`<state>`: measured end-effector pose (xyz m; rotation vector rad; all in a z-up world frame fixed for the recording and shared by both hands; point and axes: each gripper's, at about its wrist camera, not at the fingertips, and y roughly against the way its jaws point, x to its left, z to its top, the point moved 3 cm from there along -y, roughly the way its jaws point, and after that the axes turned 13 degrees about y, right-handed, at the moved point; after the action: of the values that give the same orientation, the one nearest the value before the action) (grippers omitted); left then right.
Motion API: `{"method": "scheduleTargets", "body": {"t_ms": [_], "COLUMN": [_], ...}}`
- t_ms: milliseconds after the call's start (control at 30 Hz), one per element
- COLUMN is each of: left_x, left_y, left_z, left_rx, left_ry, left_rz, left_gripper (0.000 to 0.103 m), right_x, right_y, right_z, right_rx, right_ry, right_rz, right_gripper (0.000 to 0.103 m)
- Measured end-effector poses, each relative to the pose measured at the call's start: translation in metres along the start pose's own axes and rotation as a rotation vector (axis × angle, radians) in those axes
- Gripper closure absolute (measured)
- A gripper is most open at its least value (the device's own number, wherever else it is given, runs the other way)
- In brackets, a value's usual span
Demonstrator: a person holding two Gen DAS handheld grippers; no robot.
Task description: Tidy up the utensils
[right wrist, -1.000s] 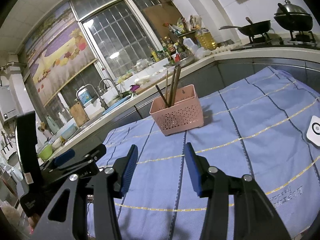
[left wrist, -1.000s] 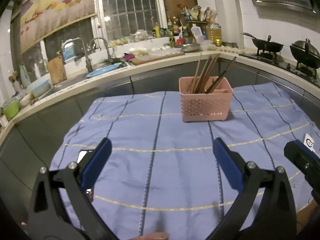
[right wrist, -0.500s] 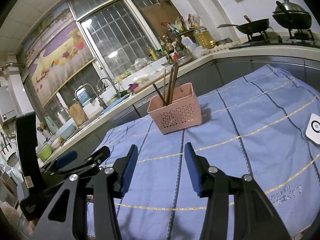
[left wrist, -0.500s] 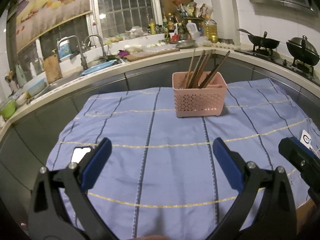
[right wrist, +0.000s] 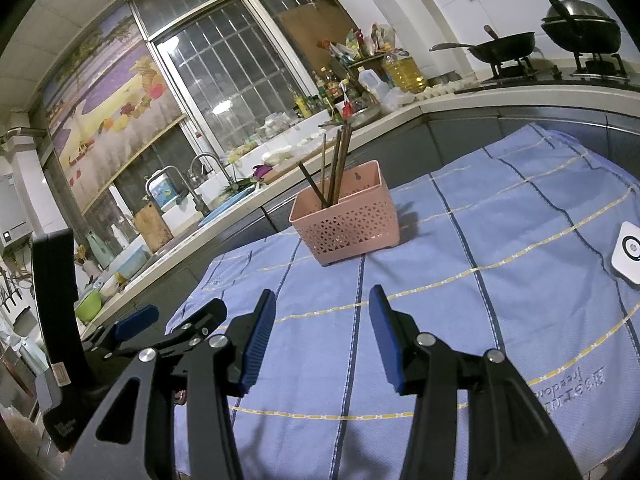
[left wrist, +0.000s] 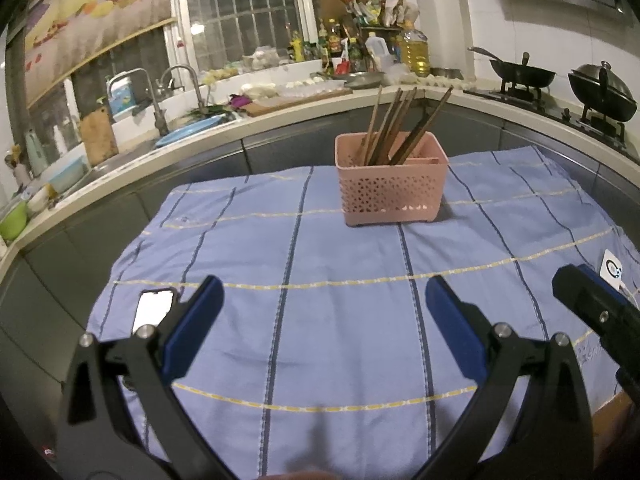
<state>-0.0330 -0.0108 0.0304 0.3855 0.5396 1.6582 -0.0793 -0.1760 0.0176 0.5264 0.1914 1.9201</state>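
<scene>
**Visitor:** Where are the utensils you're sorting?

**Me:** The long brown wooden chopsticks (left wrist: 394, 126) all stand leaning in the pink perforated plastic basket (left wrist: 392, 190), well ahead of me on the blue striped cloth (left wrist: 320, 320). I see none loose on the cloth.

**Visitor:** And your claws?

**Me:** My left gripper (left wrist: 324, 324) has its blue pads spread wide with nothing between them. My right gripper (right wrist: 322, 340) stands partly apart, also empty, low over the cloth.

**Visitor:** How would they handle?

**Me:** I'd judge the sticks light, stiff and smooth, so they could roll or slip between my pads. I'd pinch one across its upper shaft, above the rim. The basket looks light and thin-walled; it might tip or slide, so I'd steady its rim with my other claw.
</scene>
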Motion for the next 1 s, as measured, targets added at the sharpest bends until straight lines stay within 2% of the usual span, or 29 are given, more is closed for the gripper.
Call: {"method": "scheduleTargets", "body": {"t_ms": [733,1000], "left_x": [-0.007,-0.009], "left_y": [-0.016,-0.018], "left_z": [-0.007,-0.010], "left_rx": [0.038,0.064], "left_ry": [-0.011,-0.005], "left_rz": [-0.019,-0.049], "left_gripper": [0.006,0.006], "right_x": [-0.004,-0.005], "right_y": [-0.009,-0.009], "right_z": [-0.002,-0.002], "right_rx": [0.031,0.032], "right_ry": [-0.019,-0.020], "right_rz": [-0.010,-0.010], "right_gripper": [0.054,0.054]}}
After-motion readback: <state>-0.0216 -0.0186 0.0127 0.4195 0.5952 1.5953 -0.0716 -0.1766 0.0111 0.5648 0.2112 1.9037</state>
